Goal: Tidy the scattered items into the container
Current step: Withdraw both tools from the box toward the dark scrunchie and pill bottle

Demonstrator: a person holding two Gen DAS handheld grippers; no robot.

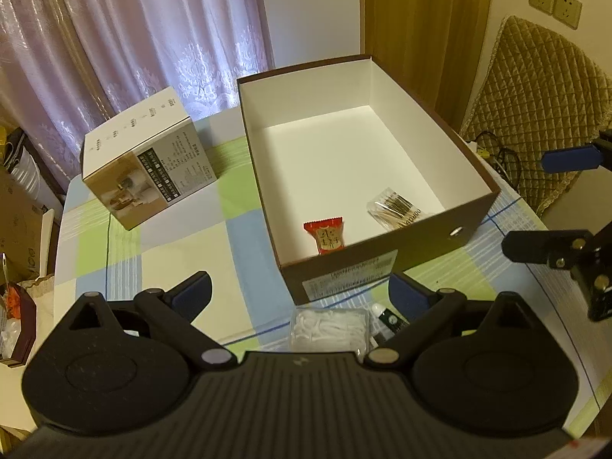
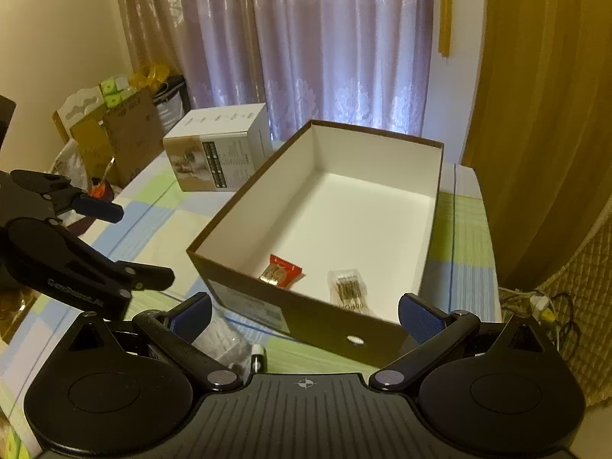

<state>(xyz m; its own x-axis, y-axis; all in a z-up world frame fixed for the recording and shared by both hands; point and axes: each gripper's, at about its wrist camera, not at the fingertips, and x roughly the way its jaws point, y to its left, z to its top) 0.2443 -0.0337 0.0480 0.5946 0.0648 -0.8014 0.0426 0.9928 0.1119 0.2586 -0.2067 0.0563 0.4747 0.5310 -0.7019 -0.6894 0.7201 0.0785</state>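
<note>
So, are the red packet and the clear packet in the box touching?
Apart. The right wrist view shows bare white box floor between the red packet and the clear packet; the left wrist view shows the same gap.

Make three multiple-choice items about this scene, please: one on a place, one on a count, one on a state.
1. Where does the red sachet lie?
A. inside the open box
B. on the tablecloth
C. on the white carton

2. How many items lie inside the open box?
A. none
B. two
C. four

3. How is the left gripper?
A. shut on a sachet
B. open, holding nothing
C. out of view

Answers:
1 A, it rests on the box's white floor near the front wall.
2 B, only the red sachet and a clear packet show there.
3 B, its blue pads stand wide apart above the floss picks bag.
</note>
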